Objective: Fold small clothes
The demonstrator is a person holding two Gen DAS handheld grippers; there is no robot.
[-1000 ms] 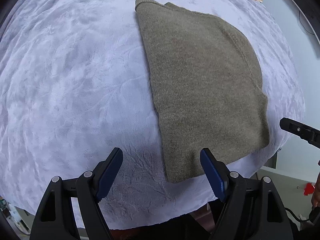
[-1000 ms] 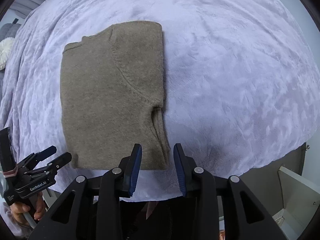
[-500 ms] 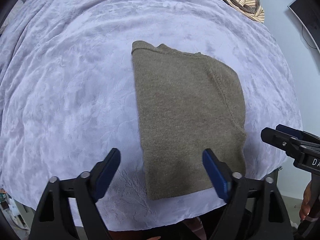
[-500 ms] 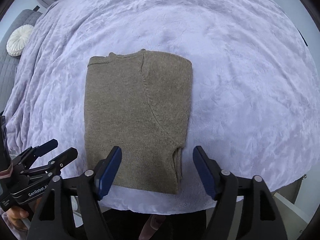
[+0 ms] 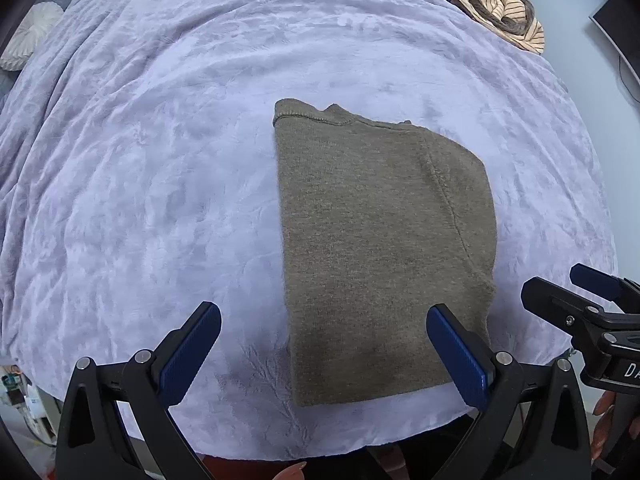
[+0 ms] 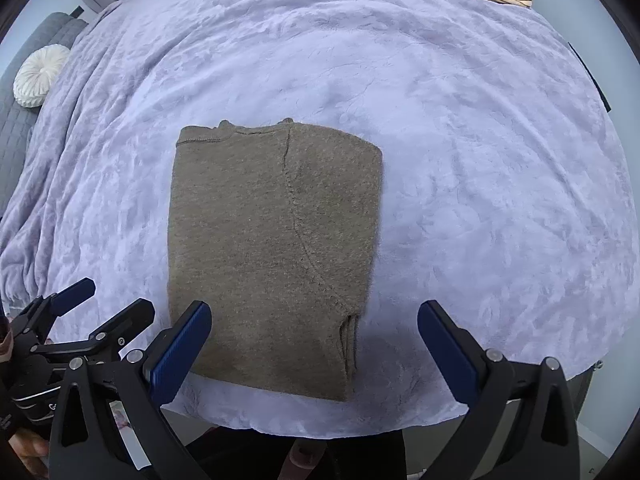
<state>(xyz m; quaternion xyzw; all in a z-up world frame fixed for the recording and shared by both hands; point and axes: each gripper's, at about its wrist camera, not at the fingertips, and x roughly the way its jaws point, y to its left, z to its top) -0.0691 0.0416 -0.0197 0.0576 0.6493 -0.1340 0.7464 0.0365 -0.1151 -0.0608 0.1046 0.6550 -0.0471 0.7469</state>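
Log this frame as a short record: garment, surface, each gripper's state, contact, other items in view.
garment: olive knit sweater, folded into a flat rectangle, neckline at the far end
surface: lavender plush blanket
left gripper: open, holds nothing
right gripper: open, holds nothing
contact: neither gripper appears to touch the sweater
other items: striped clothing pile at the far edge; round white cushion far left

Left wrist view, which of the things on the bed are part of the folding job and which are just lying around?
Part of the job:
- olive knit sweater, folded, flat on the lilac blanket
- left gripper, open
- right gripper, open

Just lying about:
- striped clothes pile at the far edge
- round white cushion
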